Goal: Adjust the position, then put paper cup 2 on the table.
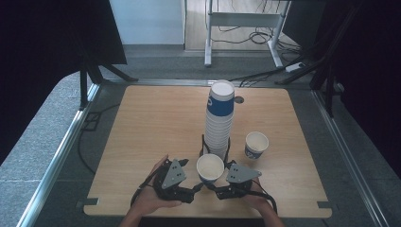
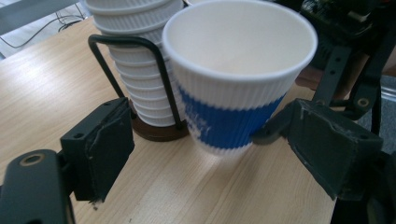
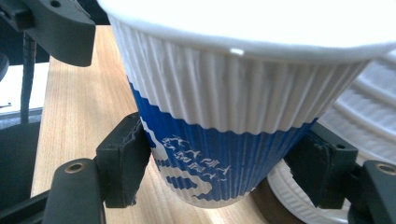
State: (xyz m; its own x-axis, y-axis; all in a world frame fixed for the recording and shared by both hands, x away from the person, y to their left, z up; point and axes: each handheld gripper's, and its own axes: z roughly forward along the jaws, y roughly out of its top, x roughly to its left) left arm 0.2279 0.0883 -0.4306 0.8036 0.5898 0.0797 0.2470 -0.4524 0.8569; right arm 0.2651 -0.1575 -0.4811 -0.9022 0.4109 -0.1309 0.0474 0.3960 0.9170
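Observation:
A white ribbed paper cup with a blue band stands upright near the table's front edge, its base close to the wood. My right gripper is shut on it, one pad pressing each side of the blue band. My left gripper faces the cup from the left, open, with both pads clear of the cup wall. Just behind the cup, a tall stack of the same cups rises from a black wire holder.
Another single cup stands upright to the right of the stack. The wooden table has bare room on its left half and far side. A small round hole sits near the far edge.

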